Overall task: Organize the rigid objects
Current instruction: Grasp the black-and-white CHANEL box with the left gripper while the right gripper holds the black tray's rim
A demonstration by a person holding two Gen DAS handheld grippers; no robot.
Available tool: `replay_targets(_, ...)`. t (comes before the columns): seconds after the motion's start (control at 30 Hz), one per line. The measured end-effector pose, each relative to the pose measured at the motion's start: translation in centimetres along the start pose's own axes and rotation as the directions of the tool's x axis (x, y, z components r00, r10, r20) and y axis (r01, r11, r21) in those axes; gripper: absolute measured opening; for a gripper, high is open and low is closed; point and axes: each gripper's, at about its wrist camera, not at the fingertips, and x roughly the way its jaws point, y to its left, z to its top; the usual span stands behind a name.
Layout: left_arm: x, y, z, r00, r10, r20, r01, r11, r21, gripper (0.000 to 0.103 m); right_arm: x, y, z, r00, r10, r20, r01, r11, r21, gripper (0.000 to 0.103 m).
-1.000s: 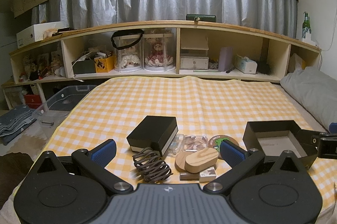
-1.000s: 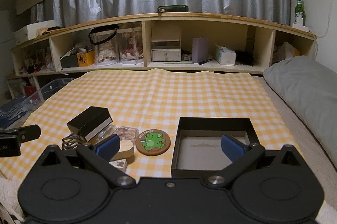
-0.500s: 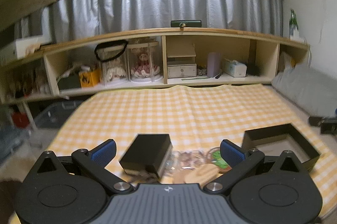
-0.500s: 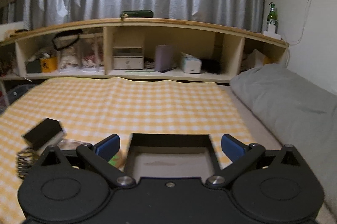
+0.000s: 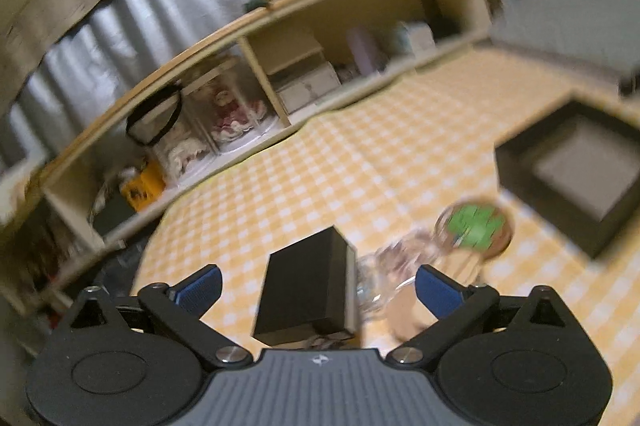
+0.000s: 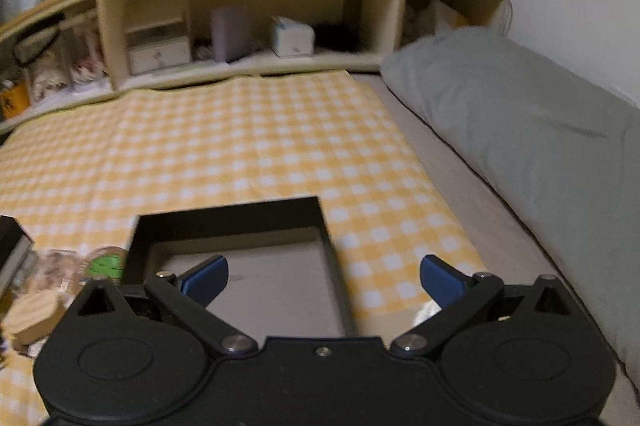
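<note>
A closed black box lies on the yellow checked cloth, between the open fingers of my left gripper. Right of it lie a clear packet, a round coaster with a green figure and a wooden piece. An open black tray stands at the right. My right gripper is open and empty over the tray; its right finger is outside the tray's right wall. The coaster, the wooden piece and the box's edge show at left.
A wooden shelf unit full of small things runs along the far side. A grey pillow lies at the right, beside the cloth's edge. The left wrist view is tilted and blurred.
My left gripper has tilted and moved closer to the black box, which now sits between its fingers. My right gripper has moved right and forward over the tray.
</note>
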Motion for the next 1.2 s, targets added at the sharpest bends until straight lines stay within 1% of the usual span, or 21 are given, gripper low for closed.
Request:
replay_targets(0.07,1.6,-0.8,-0.7,1.0,0.016,-0.021,-0.014,0.994,0.105,0.093,1.1,-0.5,-0.1,0.999,-0.007,-0.04,0.007,1.0,0.011,0.1)
replay_targets(0.1,2.5,-1.2,-1.1,0.999,0.026,-0.038,-0.02,0.988,0.153,0.092,1.6,-0.6,-0.1,0.998,-0.008,-0.064,0.009,1.0,0.02,0.093)
replay_targets(0.13,3.2,-1.4,-1.5,0.998,0.032,-0.049,-0.023,0.983,0.18,0.089,2.1,-0.8,-0.2,0.996,-0.01,-0.086,0.013,0.999,0.03,0.087)
replay_targets(0.23,5.3,-2.0,-2.4,0.995,0.041,-0.086,-0.02,0.971,0.24,0.085,3.4,-1.2,-0.5,0.99,-0.001,-0.141,0.009,0.998,0.058,0.081)
replay_targets(0.33,7.2,-2.8,-3.1,0.992,0.059,-0.115,-0.021,0.952,0.307,0.082,4.5,-1.2,-0.7,0.984,0.012,-0.176,0.002,0.997,0.078,0.077)
replay_targets(0.43,8.8,-3.8,-3.9,0.988,0.096,-0.125,-0.04,0.918,0.395,0.08,5.2,-1.0,-1.0,0.979,0.015,-0.204,0.003,0.996,0.085,0.075)
replay_targets(0.47,9.3,-4.2,-4.2,0.986,0.115,-0.121,-0.054,0.904,0.424,0.079,5.4,-0.8,-1.1,0.977,0.014,-0.213,0.004,0.997,0.083,0.075)
replay_targets(0.6,10.6,-5.2,-4.6,0.984,0.15,-0.094,-0.084,0.864,0.497,0.077,6.1,-0.5,-1.2,0.972,0.019,-0.233,-0.001,0.997,0.078,0.075)
replay_targets(0.63,11.0,-5.4,-4.7,0.984,0.154,-0.094,-0.085,0.856,0.509,0.076,6.2,-0.5,-1.1,0.971,0.019,-0.237,0.0,0.997,0.079,0.074)
replay_targets(0.7,11.8,-5.4,-4.8,0.982,0.156,-0.109,-0.079,0.855,0.513,0.073,6.5,-0.5,-1.1,0.969,0.019,-0.245,0.002,0.996,0.084,0.072)
replay_targets(0.77,12.3,-5.2,-5.0,0.979,0.157,-0.131,-0.072,0.864,0.498,0.066,6.8,-0.5,-1.0,0.966,0.02,-0.256,0.003,0.996,0.088,0.071)
replay_targets(0.87,12.4,-4.3,-5.0,0.98,0.147,-0.134,-0.069,0.883,0.464,0.065,7.1,-0.3,-1.1,0.962,0.017,-0.272,0.006,0.997,0.083,0.067)
replay_targets(0.9,12.3,-3.9,-4.8,0.981,0.136,-0.136,-0.063,0.894,0.444,0.065,7.2,-0.2,-1.2,0.96,0.018,-0.278,0.005,0.997,0.081,0.066)
replay_targets(0.93,12.1,-3.4,-4.5,0.983,0.12,-0.137,-0.053,0.91,0.41,0.065,7.2,-0.2,-1.1,0.959,0.018,-0.283,0.005,0.997,0.078,0.064)
replay_targets(1.0,11.6,-2.0,-3.6,0.986,0.076,-0.145,-0.027,0.949,0.314,0.063,7.3,-0.1,-1.1,0.957,0.015,-0.289,0.008,0.997,0.077,0.062)
replay_targets(1.07,11.1,0.0,-2.6,0.987,0.019,-0.157,0.01,0.984,0.177,0.062,7.4,-0.1,-1.1,0.956,0.013,-0.293,0.009,0.997,0.075,0.059)
replay_targets(1.1,10.8,1.0,-2.3,0.987,-0.012,-0.162,0.028,0.995,0.1,0.061,7.5,-0.1,-1.1,0.955,0.014,-0.296,0.008,0.997,0.073,0.056)
replay_targets(1.13,10.5,2.5,-1.9,0.985,-0.052,-0.164,0.053,0.999,0.002,0.06,7.5,-0.1,-1.1,0.954,0.014,-0.298,0.008,0.997,0.072,0.053)
replay_targets(1.2,10.1,4.6,-1.8,0.98,-0.107,-0.17,0.082,0.986,-0.145,0.058,7.5,-0.1,-1.1,0.953,0.013,-0.304,0.008,0.998,0.07,0.047)
